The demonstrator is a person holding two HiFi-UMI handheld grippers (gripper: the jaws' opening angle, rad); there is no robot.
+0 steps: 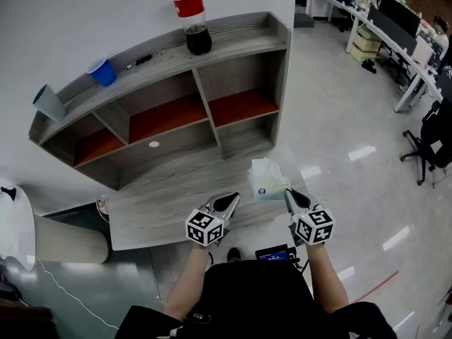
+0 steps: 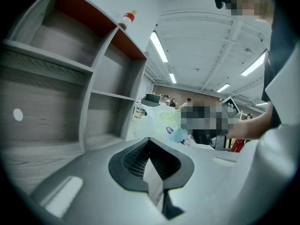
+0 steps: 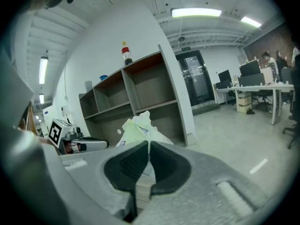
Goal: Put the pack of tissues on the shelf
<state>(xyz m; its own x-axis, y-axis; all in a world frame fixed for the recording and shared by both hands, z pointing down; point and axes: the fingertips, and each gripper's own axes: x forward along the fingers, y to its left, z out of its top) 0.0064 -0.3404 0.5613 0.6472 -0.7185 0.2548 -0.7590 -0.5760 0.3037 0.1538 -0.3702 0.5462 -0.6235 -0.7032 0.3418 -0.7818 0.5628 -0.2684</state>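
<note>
The pack of tissues stands on the wooden desk top, near its right edge and in front of the shelf. It is not on the shelf yet, so the main part of the task is not done.

My right gripper is at the near right corner of the pack. In the right gripper view its jaws are pressed together, and I judge that they pinch a thin fold of the wrapper, because a pale strip runs down between the pads. So the grasp seems to be made, but the pack rests on the desk, as far as I can see.

My left gripper is just left of the pack and apart from it. Its jaws are also closed, with nothing between them.

What is left is to lift the pack, carry it away from me to a compartment, and release it. I see nothing inside the compartments. On the top board of the shelf stand a cola bottle and a blue cup, well away from the pack.
</note>
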